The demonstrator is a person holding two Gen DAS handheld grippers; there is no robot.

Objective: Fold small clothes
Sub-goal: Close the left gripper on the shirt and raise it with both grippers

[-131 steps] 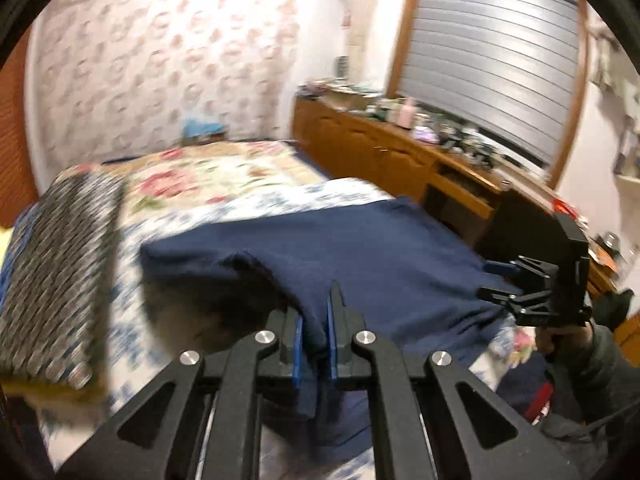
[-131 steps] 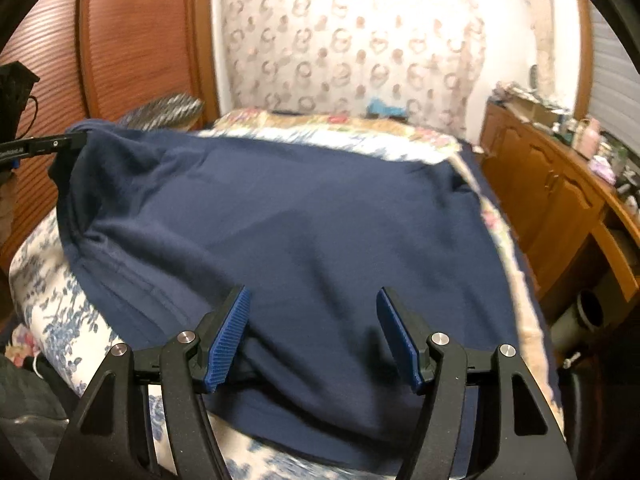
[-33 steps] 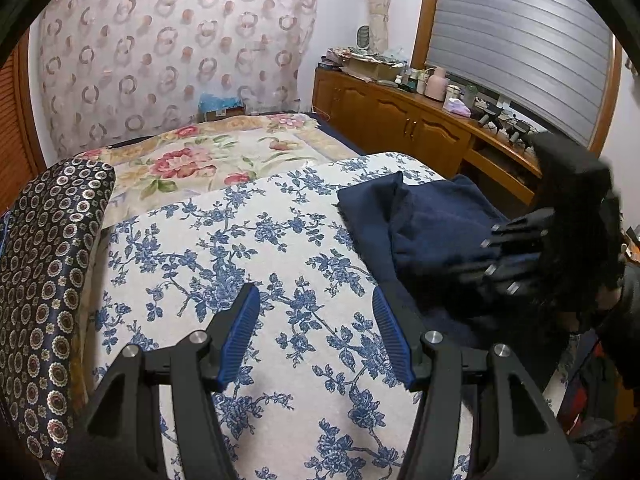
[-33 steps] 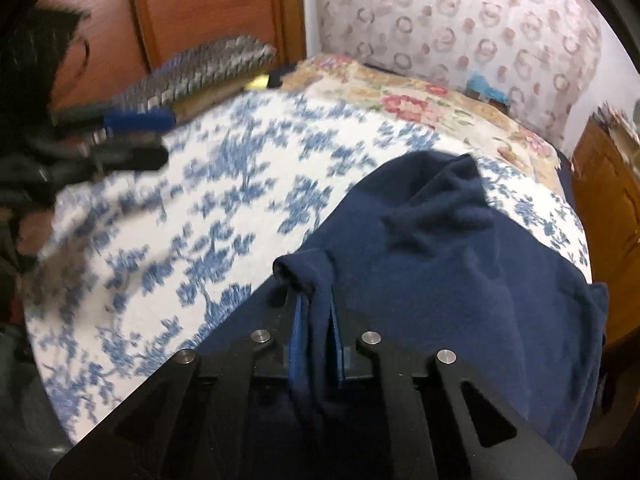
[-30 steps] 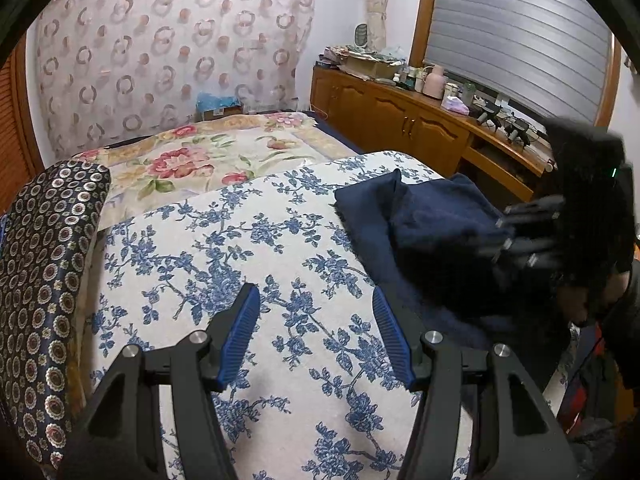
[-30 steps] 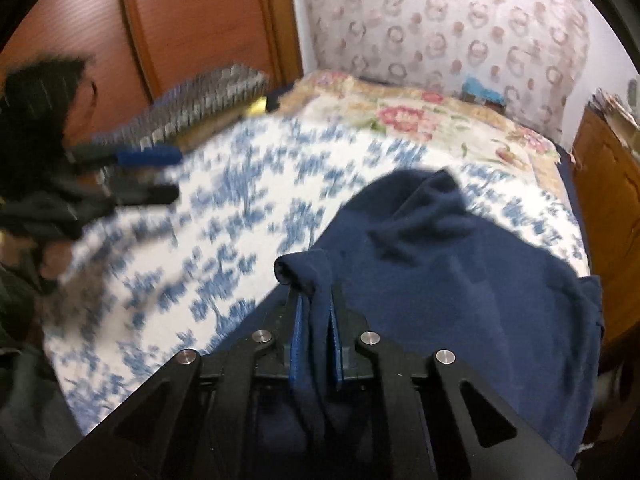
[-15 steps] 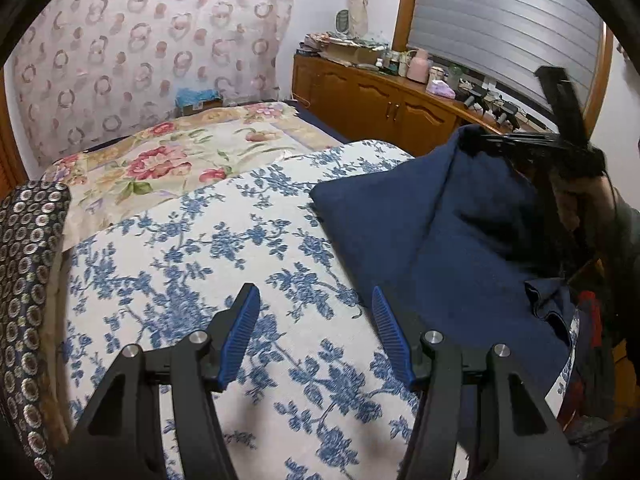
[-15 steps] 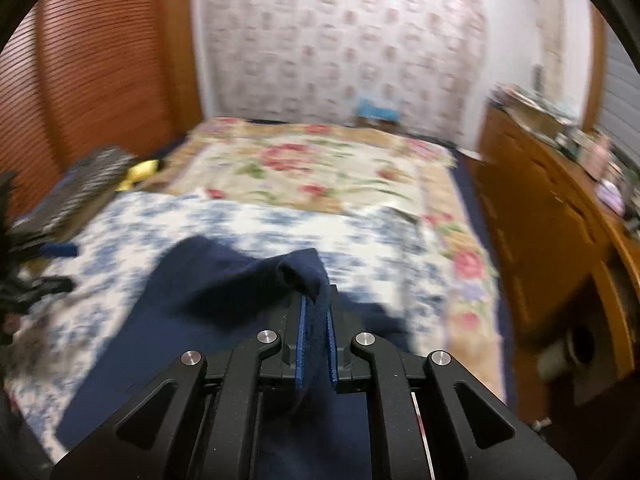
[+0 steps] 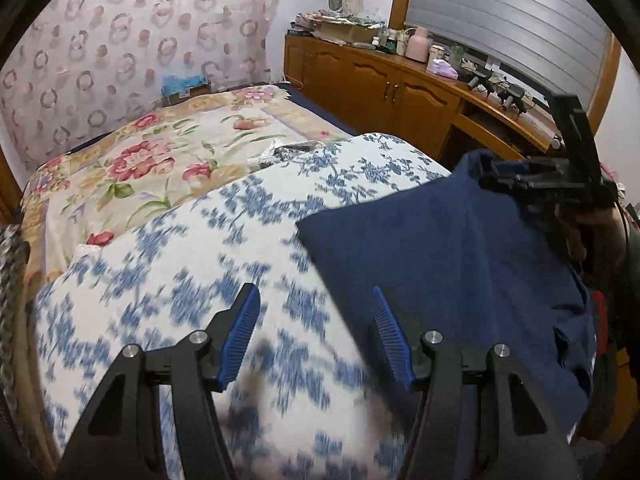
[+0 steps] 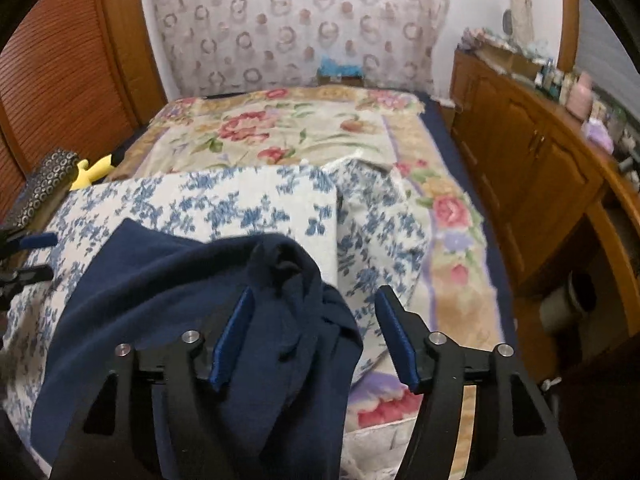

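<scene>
As right gripper jaws have just been opening, navy garment bunched between, unpressed, we finish fold; left gripper wide, empty; next, flatten bunched edge.

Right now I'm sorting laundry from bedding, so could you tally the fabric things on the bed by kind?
Garments: 1, the navy blue knit garment
Covers: 2, the blue-and-white floral cover and the cream quilt with red flowers
Cushions: 1, the dark ring-patterned cushion
Total: 4
</scene>
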